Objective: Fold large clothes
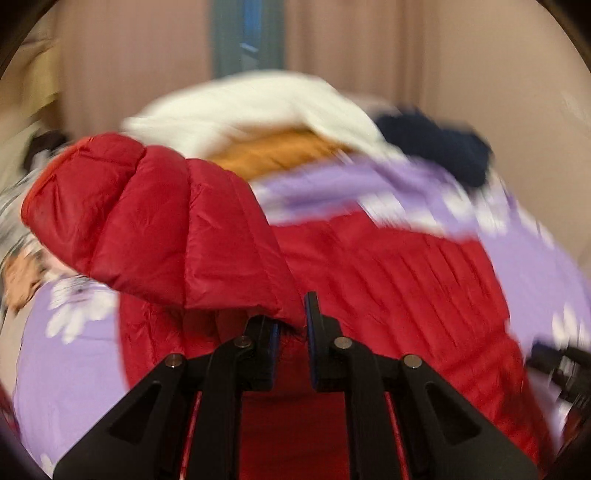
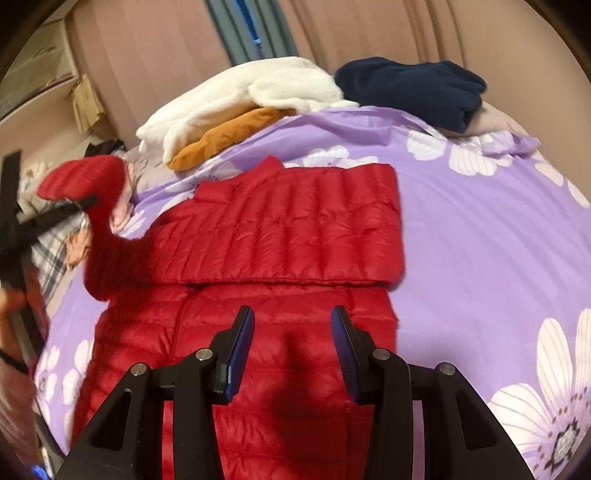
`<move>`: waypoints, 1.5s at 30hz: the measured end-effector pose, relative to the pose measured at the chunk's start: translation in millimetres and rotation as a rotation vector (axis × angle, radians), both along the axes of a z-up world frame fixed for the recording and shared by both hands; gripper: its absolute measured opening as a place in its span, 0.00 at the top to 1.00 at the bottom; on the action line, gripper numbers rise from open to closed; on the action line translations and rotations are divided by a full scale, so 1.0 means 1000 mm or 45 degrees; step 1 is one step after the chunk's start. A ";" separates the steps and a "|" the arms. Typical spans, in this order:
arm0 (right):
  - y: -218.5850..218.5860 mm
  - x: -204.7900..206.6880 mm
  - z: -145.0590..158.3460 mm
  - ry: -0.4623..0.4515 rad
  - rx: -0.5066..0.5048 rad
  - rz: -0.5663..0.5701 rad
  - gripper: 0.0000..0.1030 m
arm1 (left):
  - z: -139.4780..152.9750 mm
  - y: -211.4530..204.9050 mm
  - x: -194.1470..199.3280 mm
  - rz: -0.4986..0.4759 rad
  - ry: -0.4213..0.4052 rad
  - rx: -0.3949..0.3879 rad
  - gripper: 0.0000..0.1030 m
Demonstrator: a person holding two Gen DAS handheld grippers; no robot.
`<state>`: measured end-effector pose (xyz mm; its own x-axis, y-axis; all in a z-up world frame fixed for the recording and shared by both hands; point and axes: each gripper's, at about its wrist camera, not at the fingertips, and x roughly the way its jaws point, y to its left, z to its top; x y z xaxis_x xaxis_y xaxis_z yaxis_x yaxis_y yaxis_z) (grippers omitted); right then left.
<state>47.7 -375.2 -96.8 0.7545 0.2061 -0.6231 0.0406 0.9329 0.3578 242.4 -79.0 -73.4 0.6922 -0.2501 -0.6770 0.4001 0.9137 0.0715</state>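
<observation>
A red quilted down jacket [image 2: 280, 236] lies flat on a purple floral bedspread [image 2: 480, 240], one sleeve folded across its chest. My left gripper [image 1: 291, 325] is shut on the other sleeve [image 1: 159, 225] and holds it lifted above the jacket body [image 1: 406, 280]. In the right wrist view that raised sleeve [image 2: 88, 177] hangs from the left gripper [image 2: 79, 203] at the far left. My right gripper [image 2: 291, 332] is open and empty, hovering over the jacket's lower half.
A white fleece garment [image 2: 240, 99], an orange garment [image 2: 225, 136] and a dark navy garment [image 2: 410, 88] lie at the bed's far end. Pink curtains [image 2: 369, 29] hang behind. Plaid and other clothes [image 2: 59, 243] lie at the left edge.
</observation>
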 end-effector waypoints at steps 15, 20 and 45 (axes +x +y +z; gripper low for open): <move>-0.026 0.045 -0.011 0.010 0.332 -0.017 0.37 | -0.055 0.031 -0.007 -0.044 0.320 -0.243 0.46; -0.012 0.087 -0.017 0.019 0.455 0.016 0.37 | -0.052 0.092 0.003 0.186 0.296 -0.318 0.44; 0.006 0.048 0.029 -0.125 -0.191 -0.104 0.72 | -0.042 0.118 0.019 0.334 0.237 -0.372 0.45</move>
